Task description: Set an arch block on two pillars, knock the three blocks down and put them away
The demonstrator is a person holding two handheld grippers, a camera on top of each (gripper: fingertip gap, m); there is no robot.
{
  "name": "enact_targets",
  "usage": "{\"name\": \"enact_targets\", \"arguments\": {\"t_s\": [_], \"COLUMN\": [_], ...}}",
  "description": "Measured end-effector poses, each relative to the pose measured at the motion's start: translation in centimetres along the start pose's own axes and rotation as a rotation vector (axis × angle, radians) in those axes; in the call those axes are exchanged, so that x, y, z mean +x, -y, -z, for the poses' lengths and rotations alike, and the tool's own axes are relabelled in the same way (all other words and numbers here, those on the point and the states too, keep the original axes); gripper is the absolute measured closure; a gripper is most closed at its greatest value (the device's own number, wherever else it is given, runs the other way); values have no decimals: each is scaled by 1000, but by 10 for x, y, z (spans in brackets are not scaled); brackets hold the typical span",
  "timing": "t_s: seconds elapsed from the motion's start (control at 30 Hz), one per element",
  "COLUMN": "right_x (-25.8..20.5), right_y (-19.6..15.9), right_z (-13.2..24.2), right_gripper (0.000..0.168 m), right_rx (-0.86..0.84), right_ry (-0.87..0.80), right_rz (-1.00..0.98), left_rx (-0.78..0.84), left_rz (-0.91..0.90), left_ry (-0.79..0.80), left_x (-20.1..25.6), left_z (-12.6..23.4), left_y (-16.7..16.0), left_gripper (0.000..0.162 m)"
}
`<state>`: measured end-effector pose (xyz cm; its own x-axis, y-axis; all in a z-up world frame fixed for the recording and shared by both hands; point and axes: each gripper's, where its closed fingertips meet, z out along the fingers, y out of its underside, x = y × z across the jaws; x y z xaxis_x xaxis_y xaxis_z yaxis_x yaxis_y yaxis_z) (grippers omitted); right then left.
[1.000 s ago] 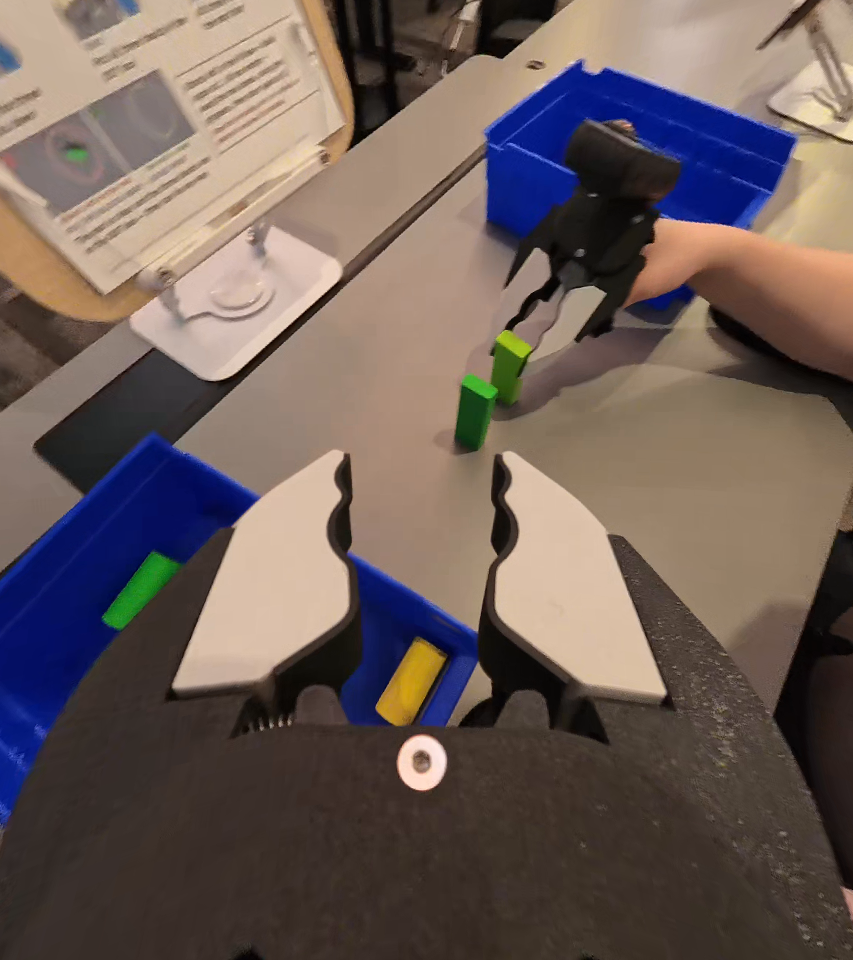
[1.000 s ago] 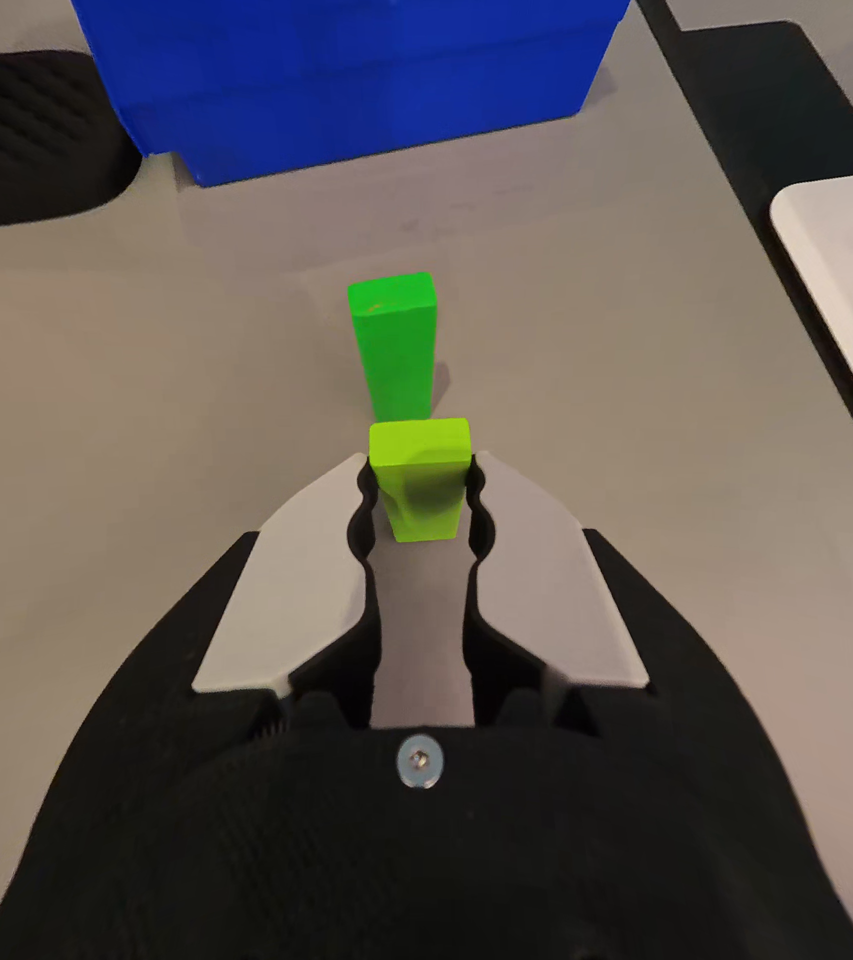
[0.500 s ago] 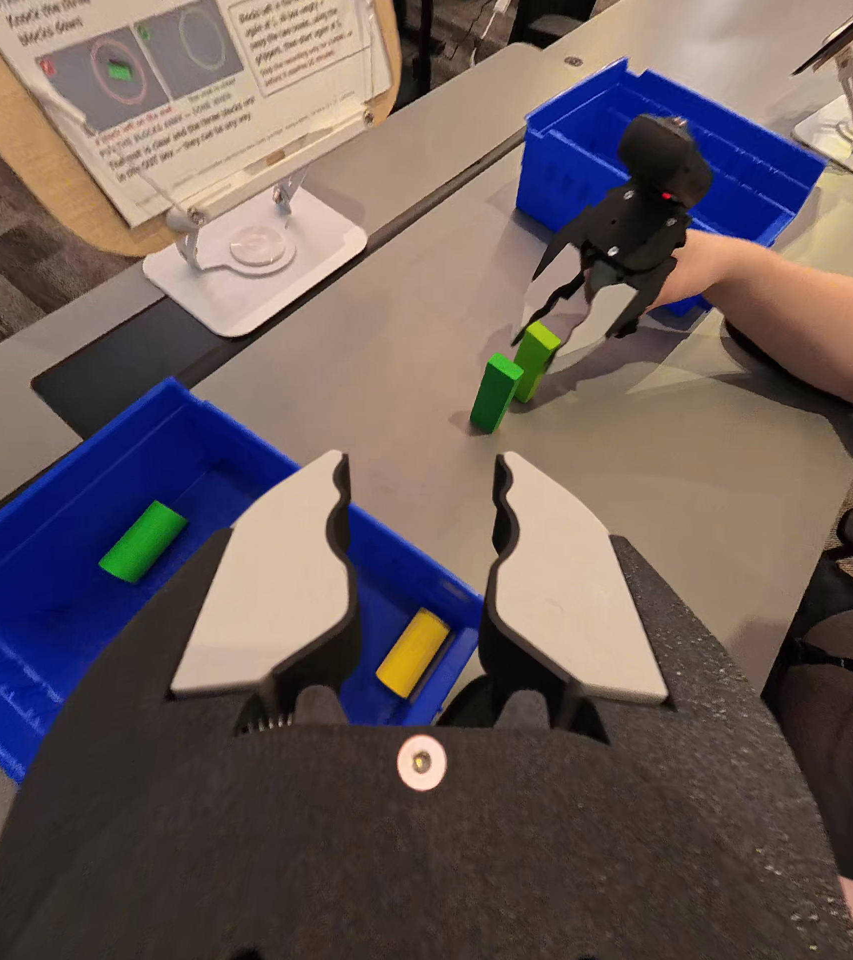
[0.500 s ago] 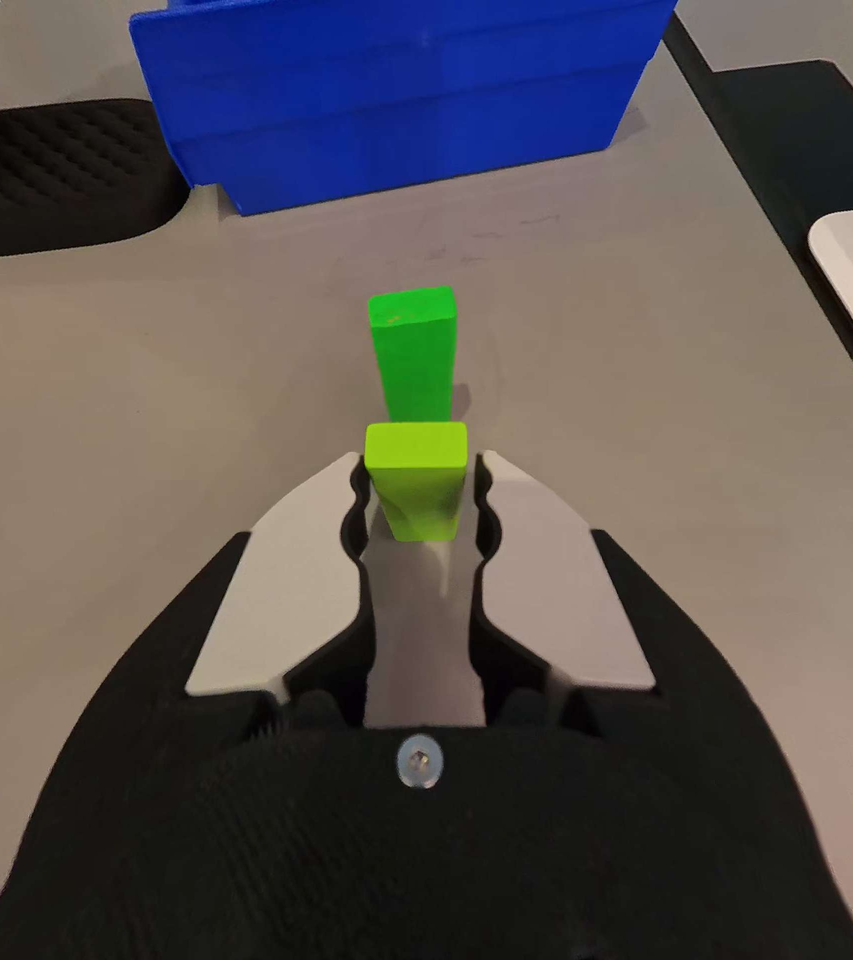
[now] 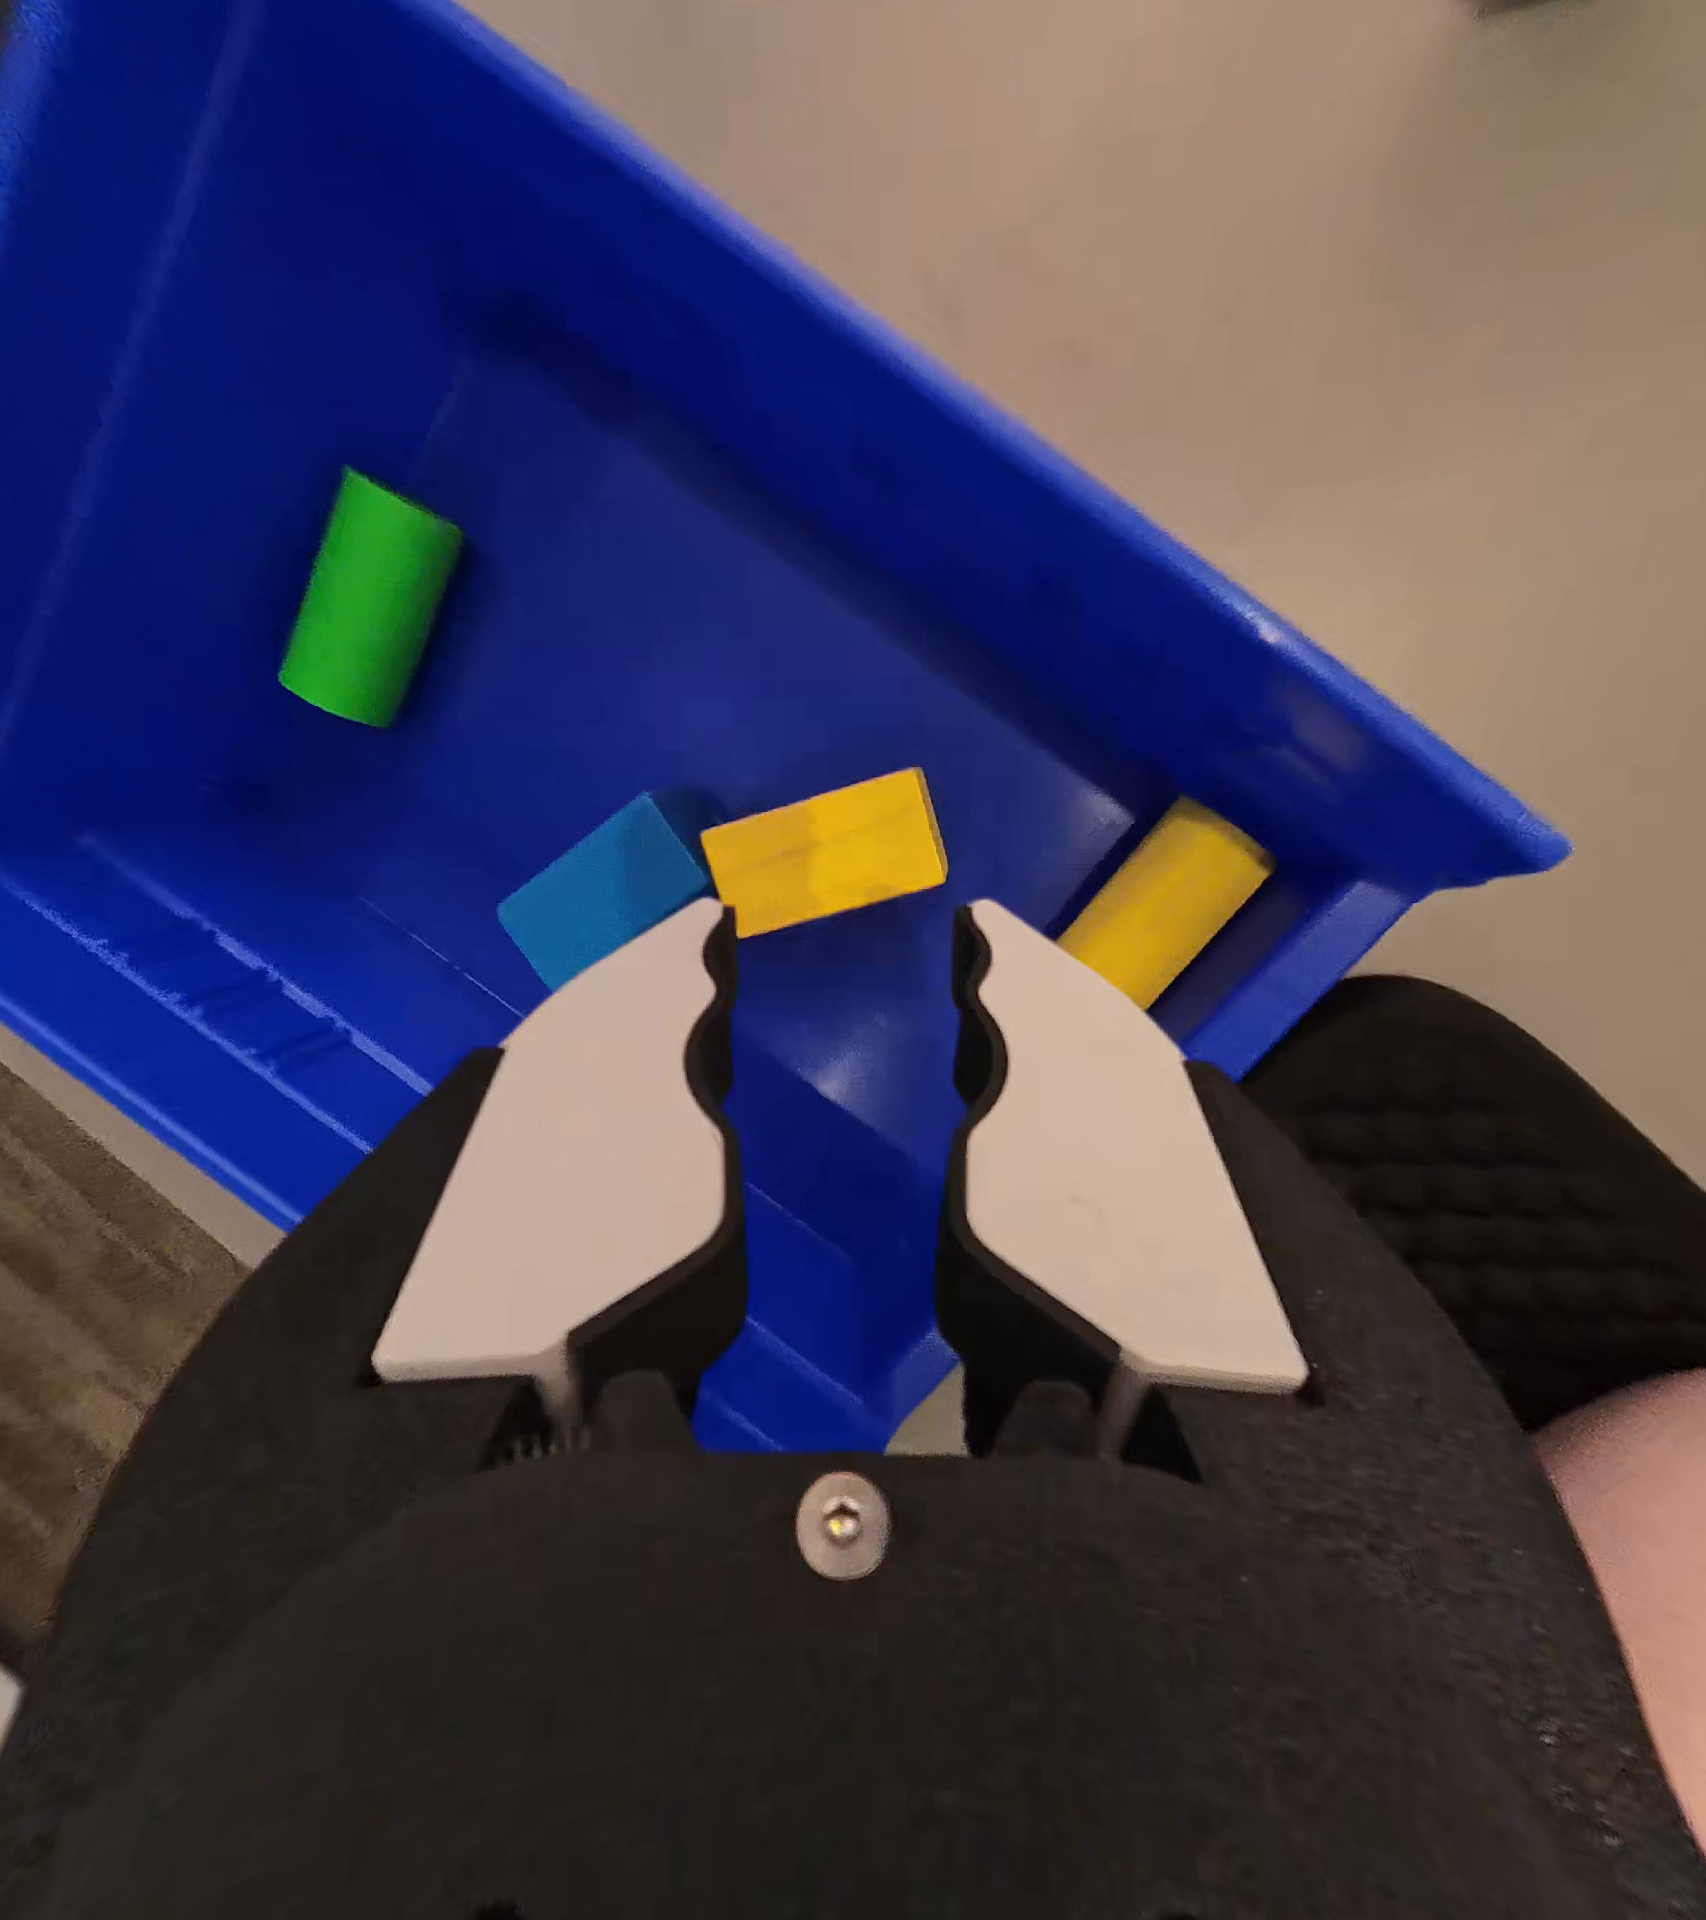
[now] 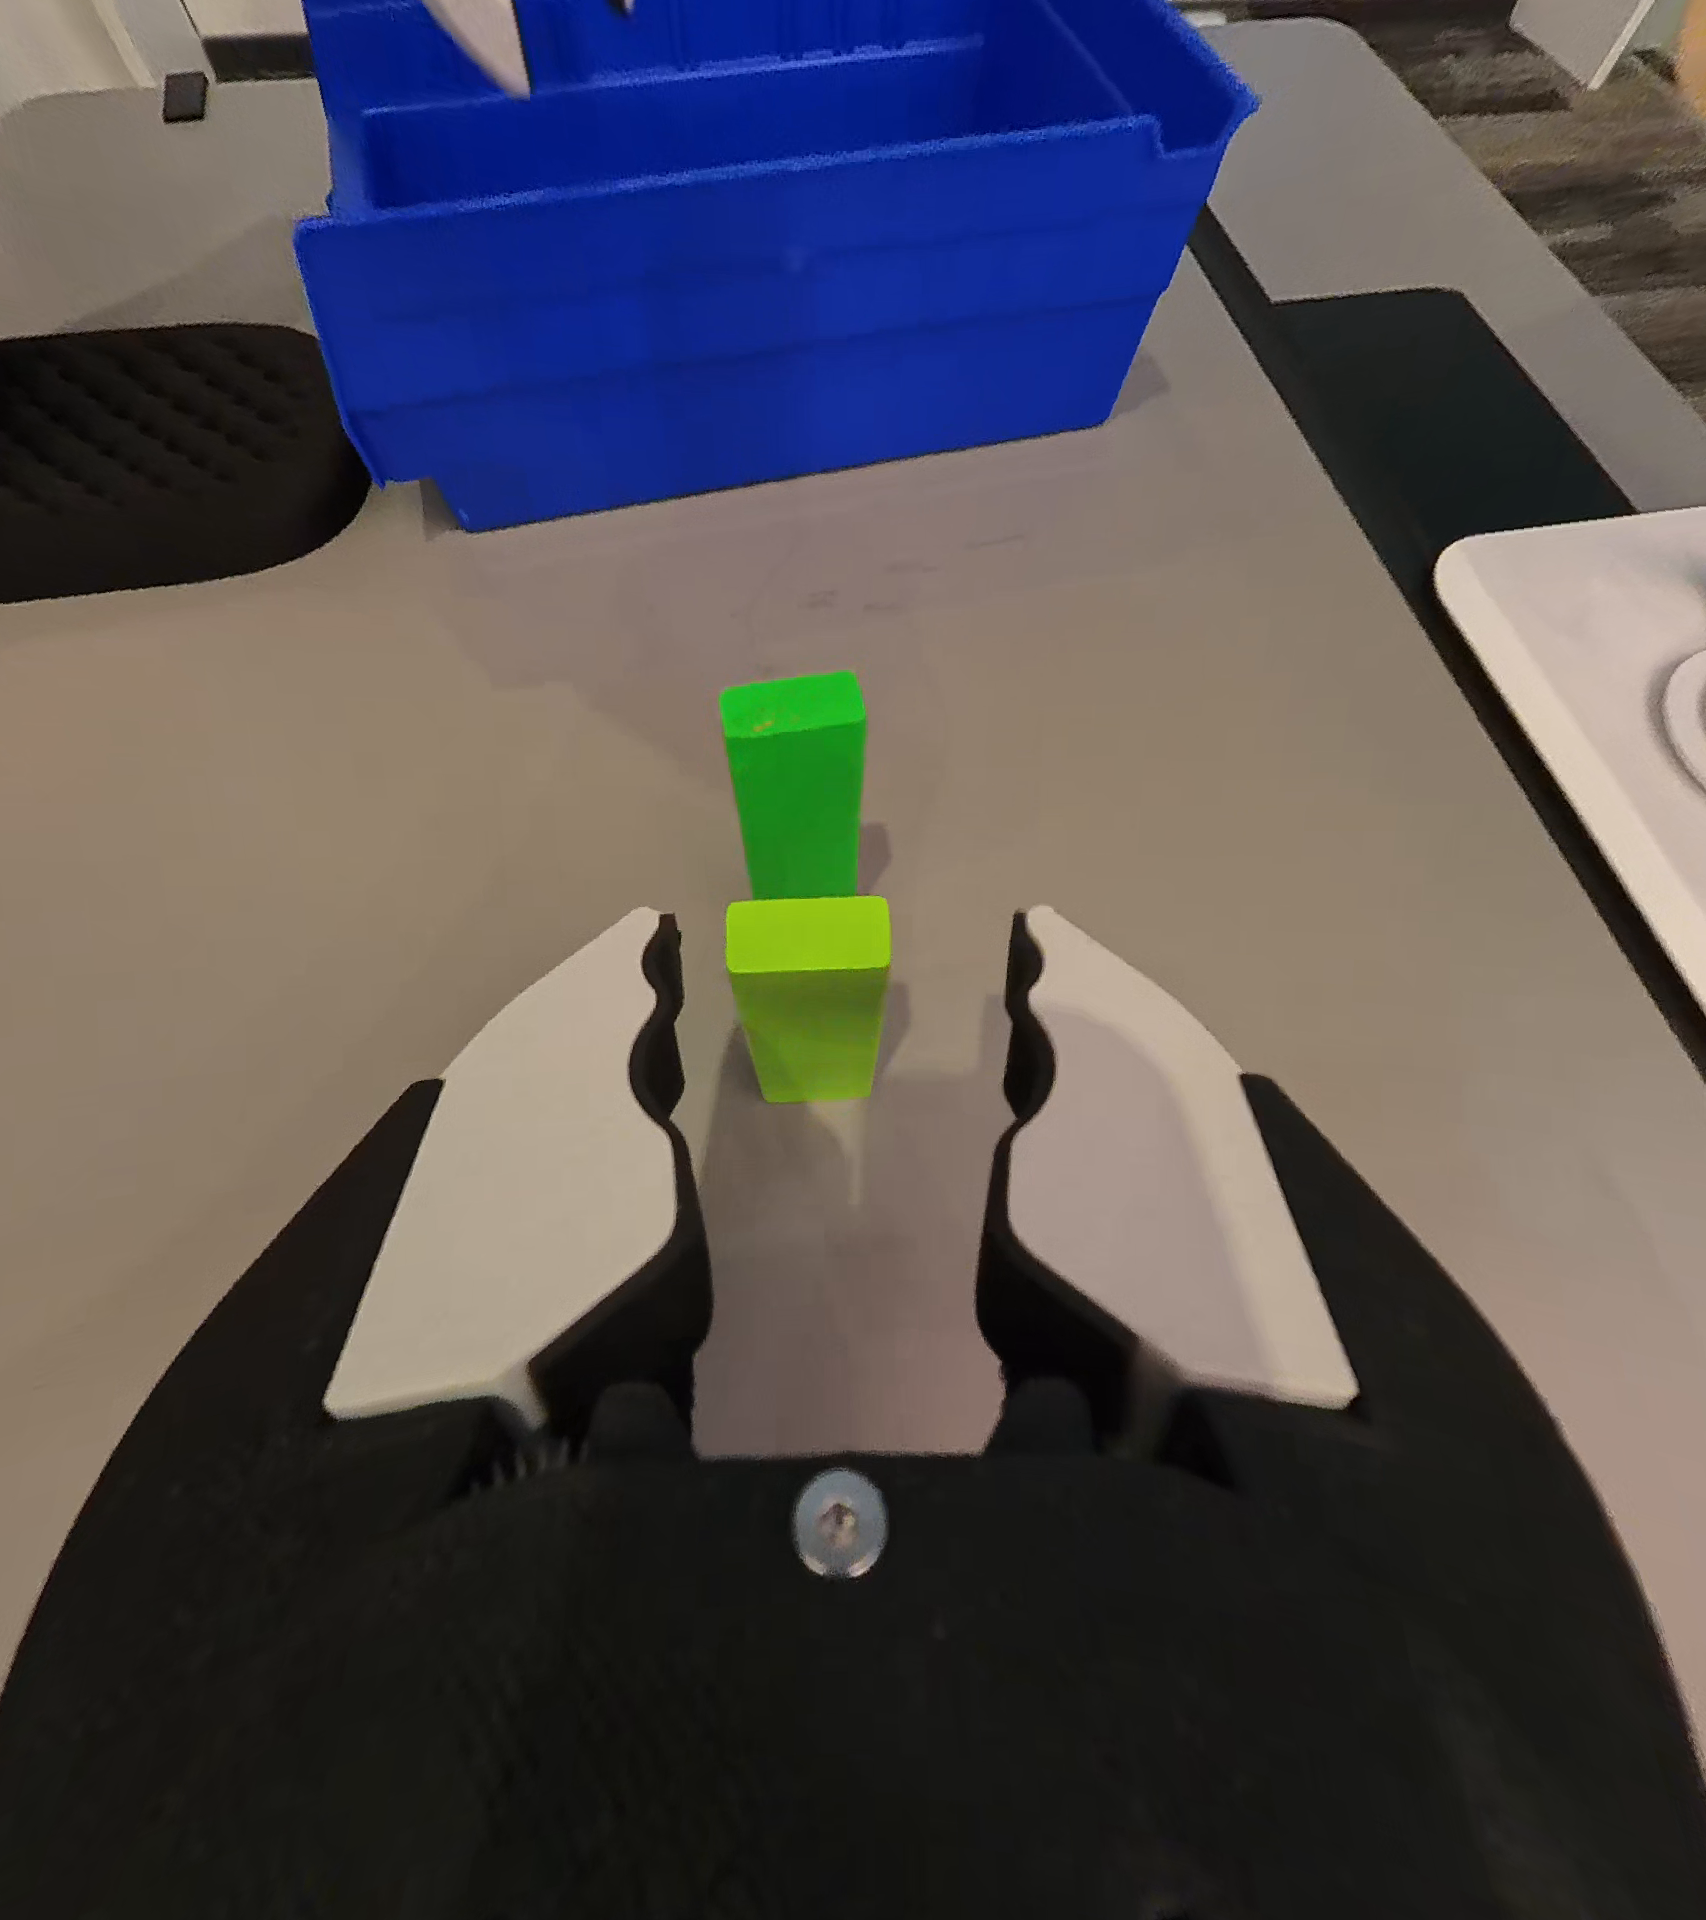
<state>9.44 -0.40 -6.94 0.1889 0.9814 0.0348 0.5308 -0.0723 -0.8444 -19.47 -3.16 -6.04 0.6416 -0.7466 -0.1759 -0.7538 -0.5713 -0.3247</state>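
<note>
The right gripper (image 6: 844, 935) has opened wide, releasing the near pillar (image 6: 807, 997) upright just before the far pillar (image 6: 795, 784). The left gripper (image 5: 838, 914), also open and empty, has swung over the blue bin (image 5: 932, 499); judged next step: fetch the arch block.

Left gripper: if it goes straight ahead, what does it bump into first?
Probably the flat yellow wooden block lying in the blue plastic bin; the open left gripper points right at it, though depth is unclear.
</note>
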Motion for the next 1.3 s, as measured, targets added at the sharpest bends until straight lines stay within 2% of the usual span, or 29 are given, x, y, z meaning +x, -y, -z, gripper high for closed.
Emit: {"name": "enact_targets", "arguments": {"t_s": [0.13,0.2,0.3,0.33,0.53,0.67,0.8,0.9,0.97,1.13,1.3], "right_x": [1,0,-1,-2,-6,-10,-13,-15,-18,-22,-24], "right_y": [8,10,11,11,14,25,33,33,32,27,24], "right_z": [8,11,14,15,21,28,31,31,30,23,17], "right_gripper": [107,107,107,107,106,105,106,106,106,106,106], "right_rx": [22,28,38,39,45,82,107,102,104,77,58], "right_ry": [-18,-13,-6,-1,16,36,54,59,72,89,103], "right_rz": [15,18,13,10,3,2,4,5,0,-1,-2], "left_rx": [-116,-106,-78,-85,-138,-229,-273,-236,-247,-258,-315], "left_rz": [116,75,-14,-27,-27,-176,-395,-553,-587,-588,-635], "left_ry": [-20,-29,-54,-51,-25,-39,19,-2,-44,-128,-140], "left_x": [-5,-3,4,3,-1,6,-5,2,6,5,-6], "left_z": [-16,-22,-29,-31,-41,-40,-39,-49,-54,-63,-73], "left_y": [-10,-7,-4,-5,-12,-13,-6,-1,-4,-11,-27], "left_gripper": [114,110,112,108,103,101,103,115,116,95,97]}}
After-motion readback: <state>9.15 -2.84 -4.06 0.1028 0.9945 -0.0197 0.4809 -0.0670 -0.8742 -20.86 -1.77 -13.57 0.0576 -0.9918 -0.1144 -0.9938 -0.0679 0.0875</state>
